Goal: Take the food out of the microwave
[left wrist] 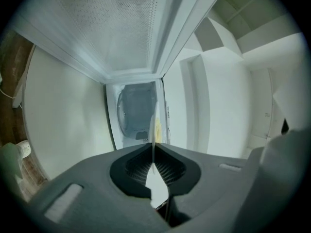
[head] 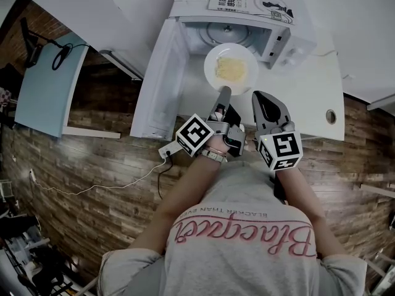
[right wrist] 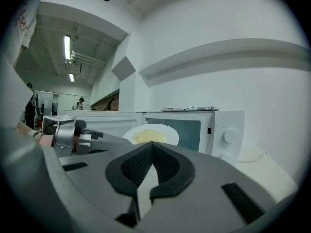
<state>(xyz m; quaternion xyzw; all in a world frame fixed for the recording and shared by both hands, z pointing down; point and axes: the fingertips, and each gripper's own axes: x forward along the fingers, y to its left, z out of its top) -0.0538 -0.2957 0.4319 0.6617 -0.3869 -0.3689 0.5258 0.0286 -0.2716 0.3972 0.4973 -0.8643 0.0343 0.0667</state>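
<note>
Left gripper is pinching the near rim of the plate. In the left gripper view the jaws are pressed onto the thin rim, seen edge-on. The whole plate, with the yellow food on it, lies on the far side of this gripper, so its weight hangs beyond the pinch. The plate sits at the mouth of the microwave, with the open door to its left, and above the white worktop. Right gripper is just right of the left one, near the plate's near-right edge but apart from it. Its jaws are pressed together with nothing between them. Likely next move: draw the plate nearer, clear of the opening, keeping it level.
</note>
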